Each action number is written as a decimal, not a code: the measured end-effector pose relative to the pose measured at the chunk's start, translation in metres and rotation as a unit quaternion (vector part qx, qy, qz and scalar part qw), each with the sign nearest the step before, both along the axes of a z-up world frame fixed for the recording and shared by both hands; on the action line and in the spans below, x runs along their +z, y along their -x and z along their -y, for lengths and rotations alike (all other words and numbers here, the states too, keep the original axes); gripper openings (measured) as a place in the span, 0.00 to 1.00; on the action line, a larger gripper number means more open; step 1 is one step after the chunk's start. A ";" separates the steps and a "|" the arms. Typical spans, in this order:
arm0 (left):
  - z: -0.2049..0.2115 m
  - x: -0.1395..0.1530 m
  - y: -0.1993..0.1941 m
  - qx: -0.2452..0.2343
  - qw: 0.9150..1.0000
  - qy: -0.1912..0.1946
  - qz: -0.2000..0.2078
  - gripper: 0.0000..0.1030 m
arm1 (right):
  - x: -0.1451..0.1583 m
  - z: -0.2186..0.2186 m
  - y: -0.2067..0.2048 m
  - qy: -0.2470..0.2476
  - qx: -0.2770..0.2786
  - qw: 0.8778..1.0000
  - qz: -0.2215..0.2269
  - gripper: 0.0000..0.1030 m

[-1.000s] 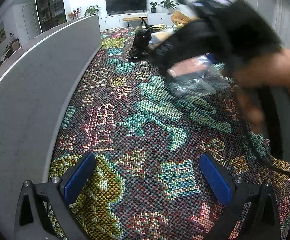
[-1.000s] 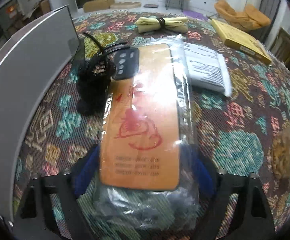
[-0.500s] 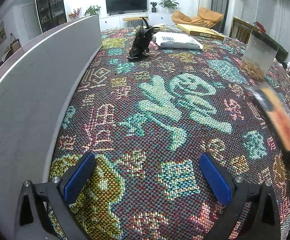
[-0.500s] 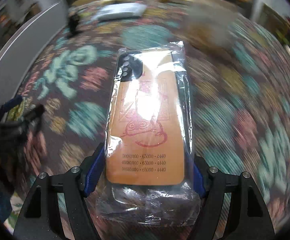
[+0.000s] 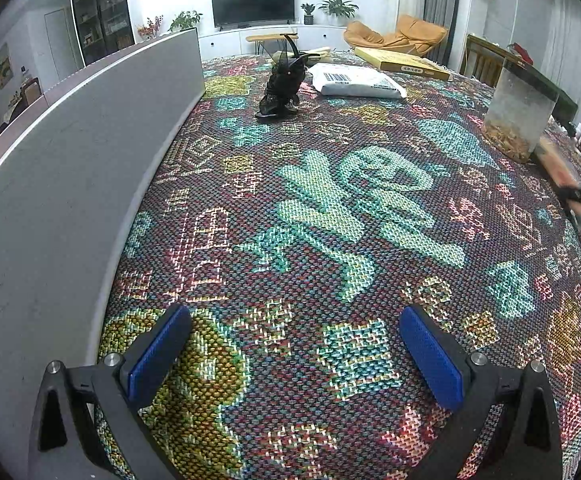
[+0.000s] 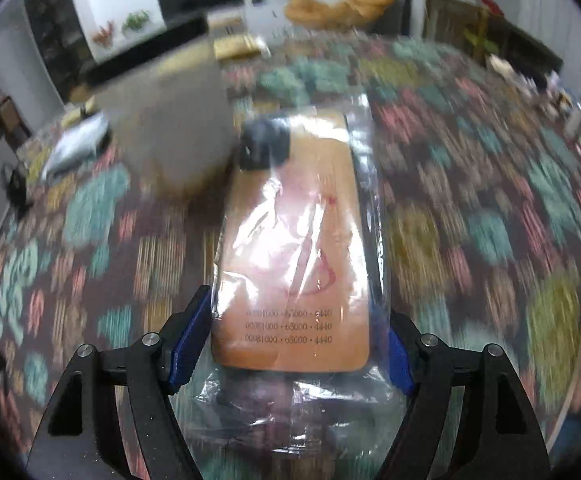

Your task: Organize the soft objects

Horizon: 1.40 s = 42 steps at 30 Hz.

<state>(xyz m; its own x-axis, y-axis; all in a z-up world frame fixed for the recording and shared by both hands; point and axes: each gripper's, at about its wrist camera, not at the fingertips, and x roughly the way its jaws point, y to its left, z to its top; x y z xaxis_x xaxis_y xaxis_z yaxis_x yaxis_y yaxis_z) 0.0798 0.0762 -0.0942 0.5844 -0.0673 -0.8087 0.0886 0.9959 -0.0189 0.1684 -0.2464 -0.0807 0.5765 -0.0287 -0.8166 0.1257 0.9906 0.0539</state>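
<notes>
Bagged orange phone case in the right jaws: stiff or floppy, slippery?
The phone case probably holds its shape: it juts forward from the right gripper without sagging. The glossy, wrinkled plastic bag looks slippery and loose, so it may slide.

I work in a home living room: wall television [image 5: 252, 3] over a white sideboard [image 5: 274, 38], orange armchair [image 5: 398, 34], potted plants [image 5: 337, 7], bookcase [image 5: 100, 8], patterned tablecloth [image 5: 330, 216].

Left wrist view: sits low over the counter [image 5: 330, 216], looking forward and down between its fingers [image 5: 158, 356], toward the television [image 5: 252, 4] at 12 o'clock.
Right wrist view: close above the same counter, tilted down, blurred.
Shared: the clear container [image 5: 520, 118] [image 6: 174, 128], at 2 o'clock left, 11 o'clock right.
</notes>
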 end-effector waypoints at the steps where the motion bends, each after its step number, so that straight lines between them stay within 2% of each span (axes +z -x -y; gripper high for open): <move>1: 0.000 0.000 0.000 0.000 1.000 0.000 0.000 1.00 | -0.003 0.002 -0.007 0.005 0.000 1.000 -0.001 0.81; 5: 0.000 0.000 0.000 0.000 1.000 0.000 0.000 1.00 | -0.009 -0.006 -0.012 0.041 0.002 0.999 0.011 0.84; 42: 0.000 0.000 0.000 0.000 1.000 -0.001 0.000 1.00 | -0.012 -0.001 -0.021 0.035 -0.001 0.999 0.009 0.87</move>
<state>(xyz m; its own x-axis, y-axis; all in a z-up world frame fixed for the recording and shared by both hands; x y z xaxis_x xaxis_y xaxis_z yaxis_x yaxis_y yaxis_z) 0.0800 0.0759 -0.0940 0.5840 -0.0658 -0.8091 0.0882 0.9959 -0.0173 0.1893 -0.2458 -0.0924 0.5906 -0.0868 -0.8023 0.1274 0.9918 -0.0136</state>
